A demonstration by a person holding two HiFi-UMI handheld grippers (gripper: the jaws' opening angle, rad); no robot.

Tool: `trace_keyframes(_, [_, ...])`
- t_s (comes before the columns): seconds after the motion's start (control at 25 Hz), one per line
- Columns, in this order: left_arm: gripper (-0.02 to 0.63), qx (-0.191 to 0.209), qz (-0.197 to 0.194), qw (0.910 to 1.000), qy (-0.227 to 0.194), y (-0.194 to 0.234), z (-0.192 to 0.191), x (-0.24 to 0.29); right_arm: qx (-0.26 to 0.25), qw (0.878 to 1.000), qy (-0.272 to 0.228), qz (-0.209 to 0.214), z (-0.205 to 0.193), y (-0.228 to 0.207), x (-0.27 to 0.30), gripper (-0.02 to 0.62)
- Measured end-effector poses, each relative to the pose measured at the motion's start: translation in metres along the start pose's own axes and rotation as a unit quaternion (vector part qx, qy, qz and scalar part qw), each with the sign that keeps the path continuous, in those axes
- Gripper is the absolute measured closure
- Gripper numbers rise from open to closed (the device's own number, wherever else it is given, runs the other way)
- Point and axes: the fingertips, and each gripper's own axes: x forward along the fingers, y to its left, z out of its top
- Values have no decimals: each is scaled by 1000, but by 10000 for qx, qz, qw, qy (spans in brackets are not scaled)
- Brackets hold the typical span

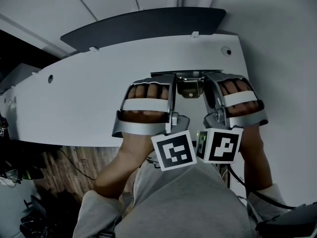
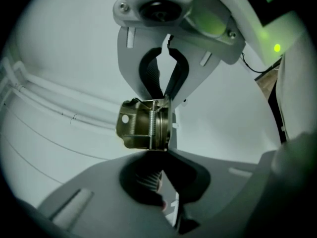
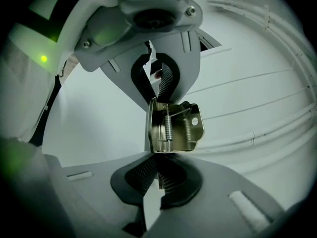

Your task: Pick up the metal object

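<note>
1. Metal object hangs in the air between your two grippers and looks clear of the bench. I'd call the pick-up done; what's left is keeping it steady.
2. Left gripper pinches one edge plate and right gripper the opposite one, both pressed tight on the metal.
3. The bench below is bare, with its near edge by your body and a dark panel past the far edge. You have open room all round.

Metal object up over the table; left gripper at its 9 o'clock, right gripper at 3 o'clock; panel behind the table at 12 o'clock.
</note>
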Motion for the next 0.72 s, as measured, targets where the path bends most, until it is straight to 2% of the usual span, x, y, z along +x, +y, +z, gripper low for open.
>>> trace_keyframes(0.28, [604,-26,73,9999,133,4,9,-6,-45,9999,-102,-93,-7,-4,-8,592])
trace_keyframes(0.72, [604,42,218,9997,82,7,26,-9,-16,9996,-68,-276,-24,-7,-17,592])
